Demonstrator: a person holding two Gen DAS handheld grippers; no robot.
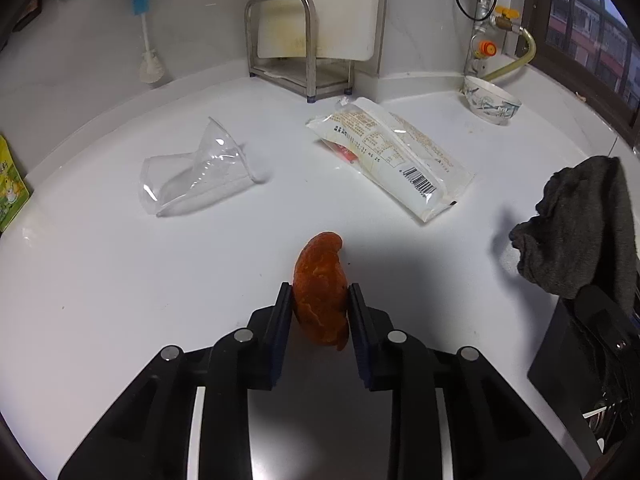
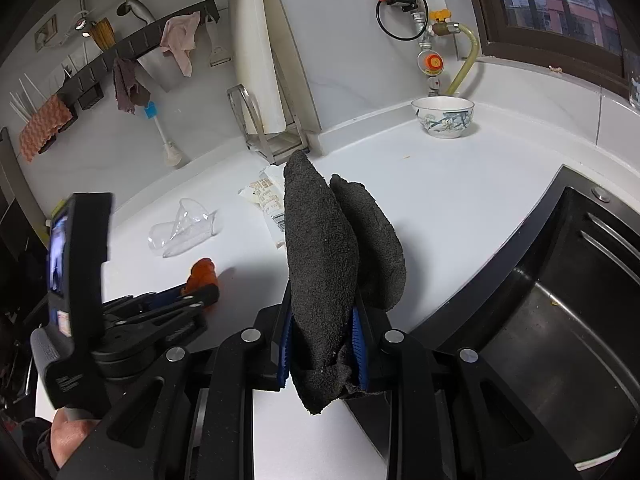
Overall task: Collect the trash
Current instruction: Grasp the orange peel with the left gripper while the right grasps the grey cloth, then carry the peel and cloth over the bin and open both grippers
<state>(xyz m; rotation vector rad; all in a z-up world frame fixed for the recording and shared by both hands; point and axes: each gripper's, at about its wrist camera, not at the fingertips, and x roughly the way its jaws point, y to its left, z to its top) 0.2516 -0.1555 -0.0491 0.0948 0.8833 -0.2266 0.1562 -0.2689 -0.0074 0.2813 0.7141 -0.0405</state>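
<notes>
The step in hand looks like the pick-up of the first scrap: the left gripper (image 1: 320, 292) has its pads pressed on either side of an orange peel (image 1: 320, 280), which stands on edge on the white counter (image 1: 120, 280), seemingly at or just above its surface. The right gripper (image 2: 323, 312) is clamped on a dark grey cloth (image 2: 320, 248) beside the sink (image 2: 560, 320). The next move likely calls for a clean lift and carrying the peel to a bin, though none is in view. Farther back lie a crushed clear plastic cup (image 1: 192, 176) and a white food wrapper (image 1: 392, 152), apparently still to be collected; the wrapper bears a barcode and small print too fine to read
</notes>
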